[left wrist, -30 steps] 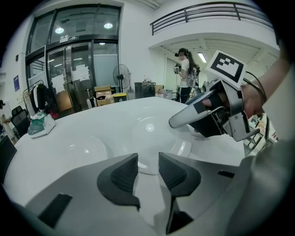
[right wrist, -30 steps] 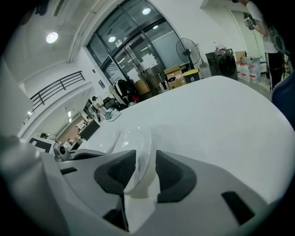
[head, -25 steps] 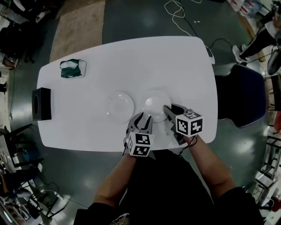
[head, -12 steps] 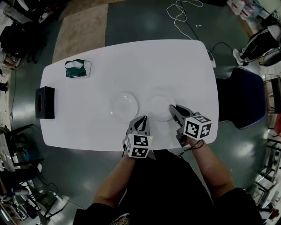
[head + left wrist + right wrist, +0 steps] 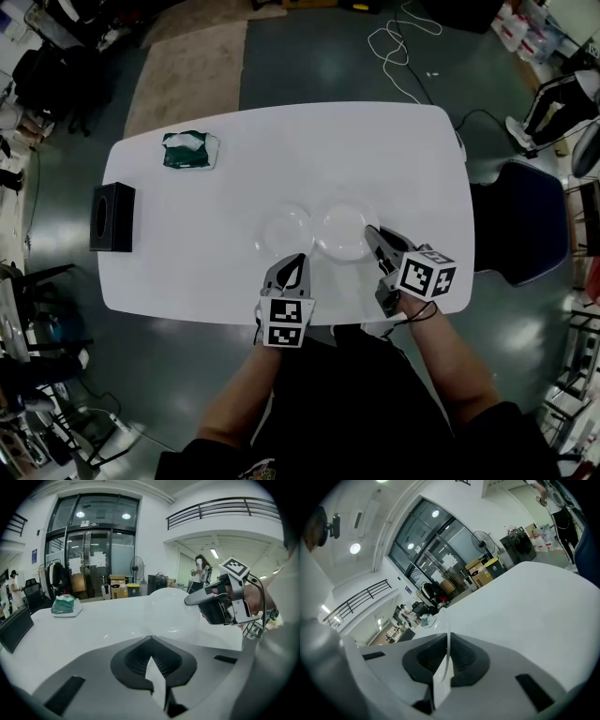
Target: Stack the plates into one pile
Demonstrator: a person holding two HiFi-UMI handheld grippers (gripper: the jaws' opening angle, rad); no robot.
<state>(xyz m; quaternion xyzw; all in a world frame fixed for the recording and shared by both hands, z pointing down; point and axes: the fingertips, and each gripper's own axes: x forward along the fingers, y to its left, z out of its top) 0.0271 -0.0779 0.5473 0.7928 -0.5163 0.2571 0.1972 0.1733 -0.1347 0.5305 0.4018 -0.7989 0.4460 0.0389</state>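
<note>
Two clear plates are on the white table (image 5: 187,244). My right gripper (image 5: 372,234) is shut on the near right rim of the right plate (image 5: 343,231), whose edge runs thin between the jaws (image 5: 447,641); these jaws have just been closing on it. In the left gripper view this plate (image 5: 171,613) hangs tilted above the table, held by the right gripper (image 5: 190,601). The left plate (image 5: 284,228) lies flat, its right edge under the raised one. My left gripper (image 5: 298,261) sits just near of it, shut with nothing between the jaws (image 5: 151,641), which have just been closing.
A green and white packet (image 5: 190,150) lies at the table's far left, and a black box (image 5: 112,217) stands at its left edge. A dark blue chair (image 5: 525,220) is off the right end. A white cable (image 5: 398,42) lies on the floor beyond.
The right gripper has shut on the right plate's rim and lifted it over the left plate's edge. The left gripper has closed and drawn back toward the table's near edge.
</note>
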